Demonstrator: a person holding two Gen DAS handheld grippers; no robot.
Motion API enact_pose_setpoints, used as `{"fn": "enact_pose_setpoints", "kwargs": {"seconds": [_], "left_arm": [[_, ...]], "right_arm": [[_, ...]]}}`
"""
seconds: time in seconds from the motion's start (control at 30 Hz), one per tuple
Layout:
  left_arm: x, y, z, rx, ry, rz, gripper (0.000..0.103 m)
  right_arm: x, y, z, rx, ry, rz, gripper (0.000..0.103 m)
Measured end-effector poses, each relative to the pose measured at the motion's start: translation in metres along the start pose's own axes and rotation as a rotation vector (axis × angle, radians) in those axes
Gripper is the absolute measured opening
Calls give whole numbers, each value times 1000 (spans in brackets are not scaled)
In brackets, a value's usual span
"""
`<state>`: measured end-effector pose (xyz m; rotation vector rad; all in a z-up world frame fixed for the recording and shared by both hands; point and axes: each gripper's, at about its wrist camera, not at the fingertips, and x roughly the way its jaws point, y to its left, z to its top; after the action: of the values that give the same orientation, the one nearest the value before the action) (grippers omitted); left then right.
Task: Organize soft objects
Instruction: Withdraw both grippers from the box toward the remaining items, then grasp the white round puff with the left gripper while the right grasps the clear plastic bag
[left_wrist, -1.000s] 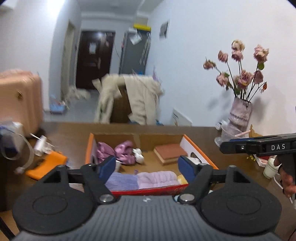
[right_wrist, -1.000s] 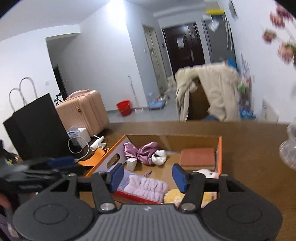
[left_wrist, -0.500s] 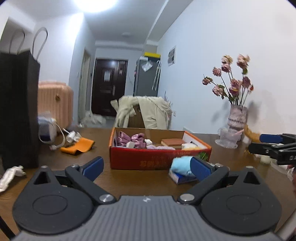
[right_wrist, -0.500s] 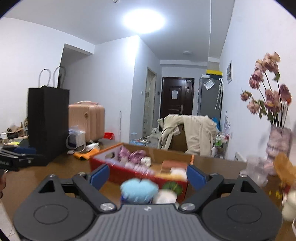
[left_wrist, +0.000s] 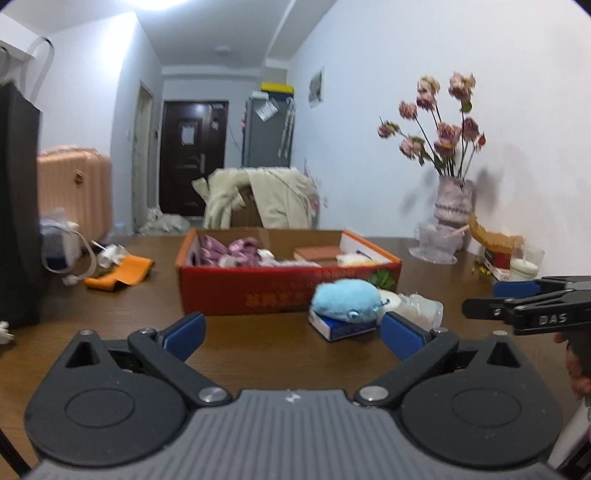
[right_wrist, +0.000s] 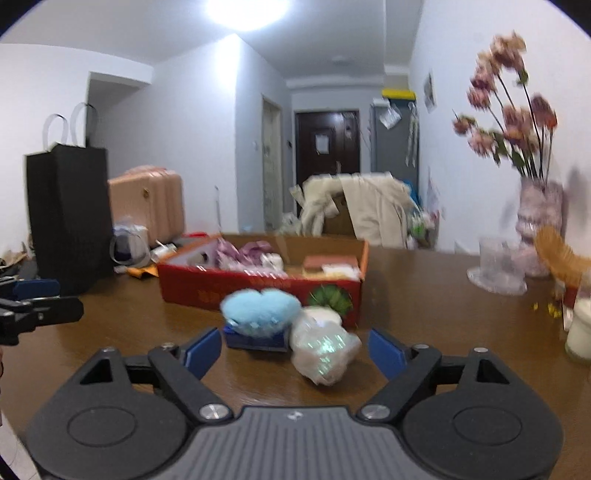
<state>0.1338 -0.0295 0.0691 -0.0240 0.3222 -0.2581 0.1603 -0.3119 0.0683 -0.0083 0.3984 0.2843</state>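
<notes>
Vase of flowers (left_wrist: 453, 199): right of frame, on worktop (left_wrist: 258, 354)
Black bag (right_wrist: 68, 214): left
Suitcase (right_wrist: 147, 203): behind it

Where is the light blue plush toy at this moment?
In both wrist views the light blue plush toy lies on a small blue box on the table, just in front of the red cardboard box.

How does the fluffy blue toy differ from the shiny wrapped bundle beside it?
The fluffy light-blue plush toy is matte and fuzzy; the clear-plastic-wrapped whitish bundle is glossy and crinkled. The plush toy sits on a small blue box; the bundle lies directly on the brown wooden table. Both sit outside the red cardboard box.
</notes>
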Motion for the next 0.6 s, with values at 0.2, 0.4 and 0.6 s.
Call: {"fn": "enact_pose_setpoints", "kwargs": {"seconds": [0.2,0.4,0.6], "left_arm": [[55,-19,3,-4,74,-85,103],[96,-45,7,19,164,-220,93],[144,-89,-3,-107,304,-224,56]], "right_arm": [[52,-14,0,10,59,-6,83],[92,-24,0,3,136,22,48],[82,-59,8,45,129,-22,33]]}}
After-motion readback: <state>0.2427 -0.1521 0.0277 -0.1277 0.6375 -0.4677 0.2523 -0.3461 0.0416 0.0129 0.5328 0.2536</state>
